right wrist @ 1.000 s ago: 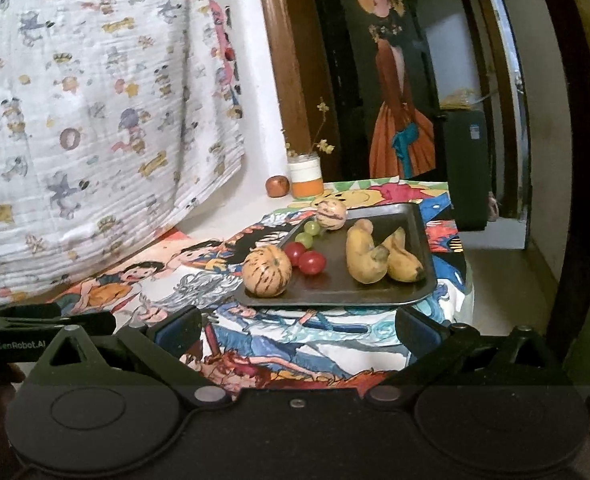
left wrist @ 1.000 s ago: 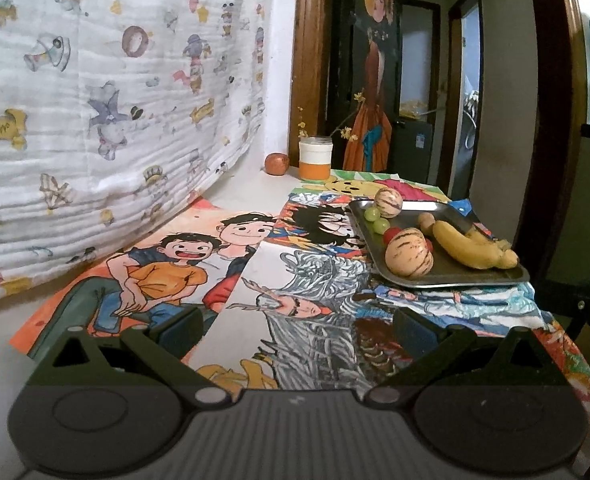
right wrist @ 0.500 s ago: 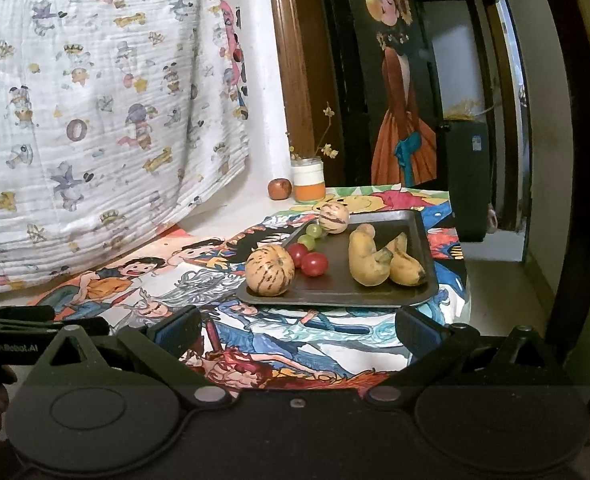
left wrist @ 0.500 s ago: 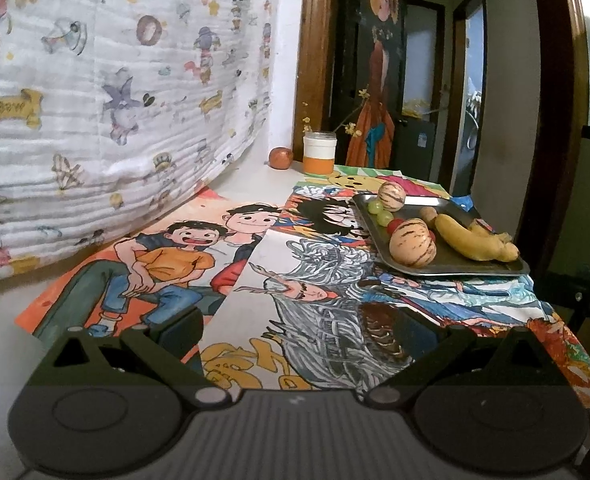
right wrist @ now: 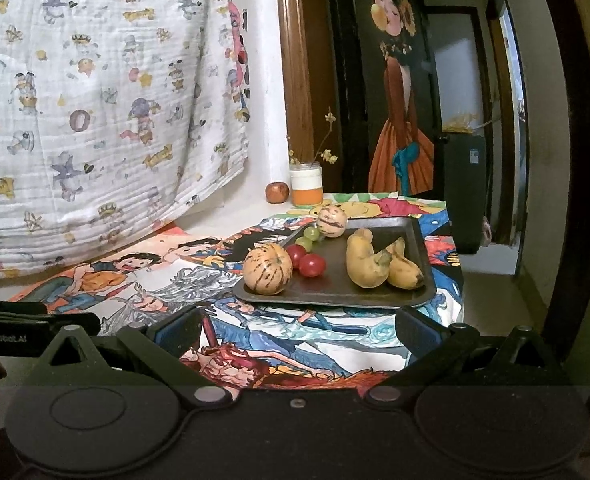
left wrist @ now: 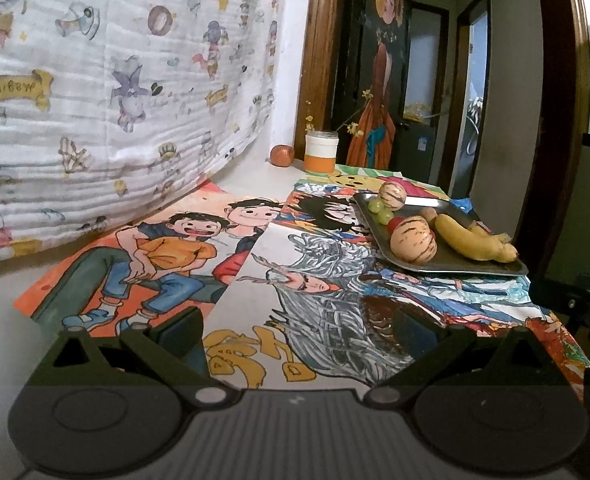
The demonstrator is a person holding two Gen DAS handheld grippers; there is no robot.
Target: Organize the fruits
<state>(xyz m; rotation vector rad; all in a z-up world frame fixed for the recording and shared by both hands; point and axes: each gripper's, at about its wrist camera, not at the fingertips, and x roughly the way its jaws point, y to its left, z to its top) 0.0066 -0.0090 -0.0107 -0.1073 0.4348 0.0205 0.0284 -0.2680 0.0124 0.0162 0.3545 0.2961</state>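
Both grippers, left gripper (left wrist: 299, 330) and right gripper (right wrist: 297, 326), spread wide, holding nothing; tray (right wrist: 375, 298) ahead; "GenRobot.AI" readable left of the right one, cartoon blanket (left wrist: 95, 100) lettering mirrored.

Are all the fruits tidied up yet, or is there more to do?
Mostly tidy: two striped melons, tomatoes, grapes and bananas sit on the tray. Nothing is in hand: the left gripper and right gripper are open. One reddish fruit sits off the tray beside the jar.

Fruit-crowded tray (right wrist: 421, 236), bare centre strip
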